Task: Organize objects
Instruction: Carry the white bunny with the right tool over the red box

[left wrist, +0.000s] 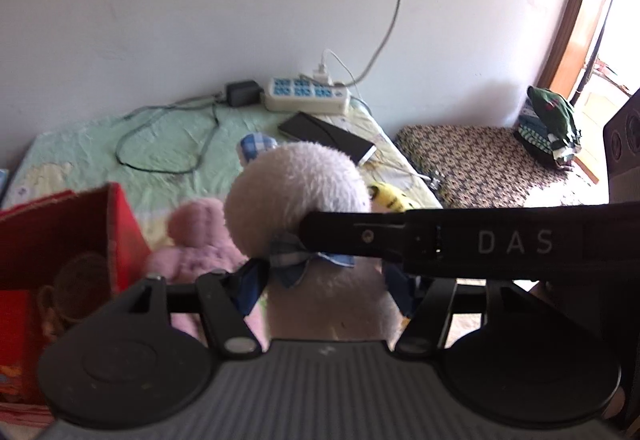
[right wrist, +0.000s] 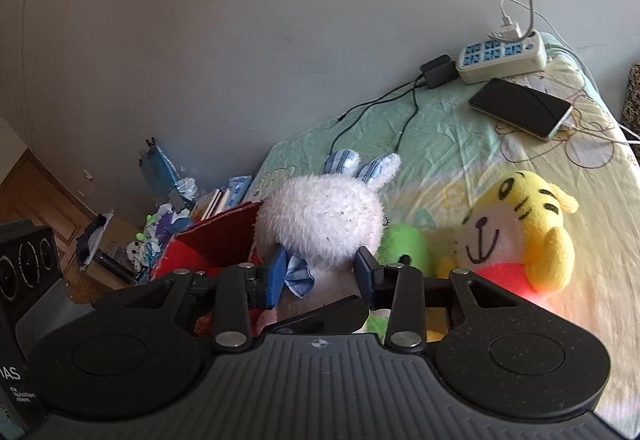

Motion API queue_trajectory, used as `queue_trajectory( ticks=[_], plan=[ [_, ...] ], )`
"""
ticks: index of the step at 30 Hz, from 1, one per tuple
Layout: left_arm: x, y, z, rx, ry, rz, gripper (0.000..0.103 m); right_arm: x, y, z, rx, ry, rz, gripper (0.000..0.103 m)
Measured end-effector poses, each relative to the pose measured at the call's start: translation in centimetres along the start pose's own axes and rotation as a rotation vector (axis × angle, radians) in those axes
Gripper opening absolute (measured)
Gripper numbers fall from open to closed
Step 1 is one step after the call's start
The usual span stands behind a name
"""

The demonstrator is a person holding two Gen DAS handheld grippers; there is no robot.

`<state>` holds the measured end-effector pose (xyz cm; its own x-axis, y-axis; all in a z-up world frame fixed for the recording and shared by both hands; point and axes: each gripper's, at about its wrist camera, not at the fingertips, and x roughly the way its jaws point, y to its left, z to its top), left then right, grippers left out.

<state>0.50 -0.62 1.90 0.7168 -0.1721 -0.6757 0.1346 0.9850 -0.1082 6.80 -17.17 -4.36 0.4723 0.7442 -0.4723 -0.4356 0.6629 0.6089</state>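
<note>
A white plush rabbit (left wrist: 298, 192) with blue checked ears and a blue bow is held between both grippers. My left gripper (left wrist: 326, 286) is shut on its body below the bow. My right gripper (right wrist: 322, 274) is shut on its neck; the rabbit's head (right wrist: 324, 218) fills the middle of that view. The right gripper's finger (left wrist: 360, 236) crosses the left wrist view from the right. A red box (left wrist: 60, 240) stands open at the left, also in the right wrist view (right wrist: 216, 240). A pink plush (left wrist: 196, 236) lies beside it. A yellow tiger plush (right wrist: 516, 232) lies at the right.
The bed sheet (right wrist: 440, 144) carries a power strip (right wrist: 504, 56), a black adapter (right wrist: 436, 70) with cables and a phone (right wrist: 520, 106). A green plush (right wrist: 404, 244) lies beside the tiger. A patterned seat (left wrist: 480, 160) with folded clothes (left wrist: 550, 124) stands right of the bed. Clutter (right wrist: 168, 216) lies by the wall.
</note>
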Motion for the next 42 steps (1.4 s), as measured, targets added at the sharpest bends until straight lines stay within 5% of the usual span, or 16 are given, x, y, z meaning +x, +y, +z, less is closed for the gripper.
queue_trajectory(
  ticks=[14, 27, 42],
  plan=[
    [-7.6, 12.3, -2.2, -0.083, -0.085, 0.152, 0.063, 9.3, 10.7, -1.4, -0.124, 0.064, 0.127, 0.04],
    [-6.7, 24.9, -5.7, -0.089, 0.069, 0.263, 0.062, 21.9, 17.8, -5.0, -0.046, 0.229, 0.102, 0.04],
    [-4.6, 30.0, -7.4, -0.09, 0.178, 0.294, 0.058, 28.3, 19.2, -6.7, 0.06, 0.43, 0.052, 0.04]
  ],
)
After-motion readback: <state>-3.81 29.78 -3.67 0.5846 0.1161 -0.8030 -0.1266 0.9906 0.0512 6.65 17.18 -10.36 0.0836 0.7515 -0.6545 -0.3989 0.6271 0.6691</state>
